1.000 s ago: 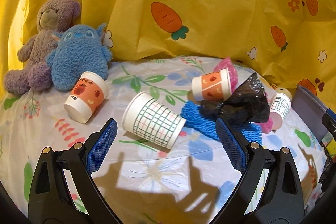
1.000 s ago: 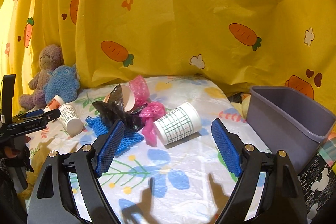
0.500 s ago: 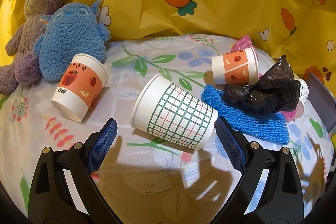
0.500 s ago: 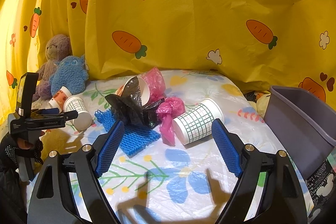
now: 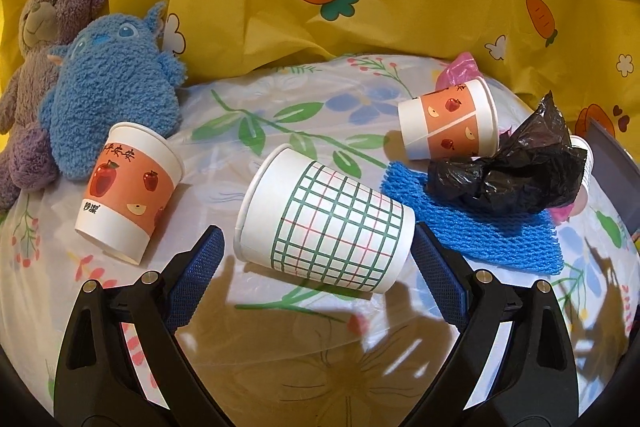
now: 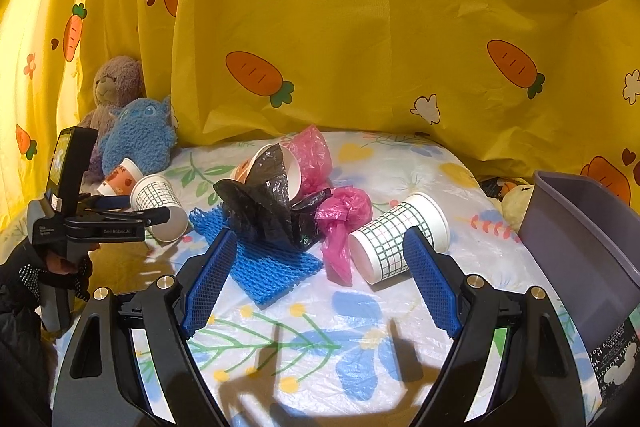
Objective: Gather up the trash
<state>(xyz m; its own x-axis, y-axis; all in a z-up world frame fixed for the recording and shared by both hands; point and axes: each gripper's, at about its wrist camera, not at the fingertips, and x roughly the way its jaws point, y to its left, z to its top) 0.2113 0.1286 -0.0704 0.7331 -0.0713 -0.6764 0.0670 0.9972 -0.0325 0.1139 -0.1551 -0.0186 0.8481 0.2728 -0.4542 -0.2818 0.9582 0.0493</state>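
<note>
Litter on a floral-print covered surface

The floral sheet [image 5: 280, 115] carries four tipped paper cups: two grid-patterned [image 5: 324, 223] [image 6: 400, 237], two apple-printed [image 5: 128, 187] [image 5: 450, 125]. A blue foam net [image 5: 472, 227], black bag [image 5: 516, 171], pink bags [image 6: 340, 223] and two plush toys [image 5: 108, 87] also lie there.

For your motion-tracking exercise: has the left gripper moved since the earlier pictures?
Yes. The left gripper has closed in on the checked cup, which now looms larger and lies between its open fingers.

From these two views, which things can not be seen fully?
- Second grid cup, left wrist view: mostly behind the black bag.
- Grey bin, right wrist view: cut by the edge; inside hidden.
- Apple cup, right wrist view: the bag covers its mouth.
</note>
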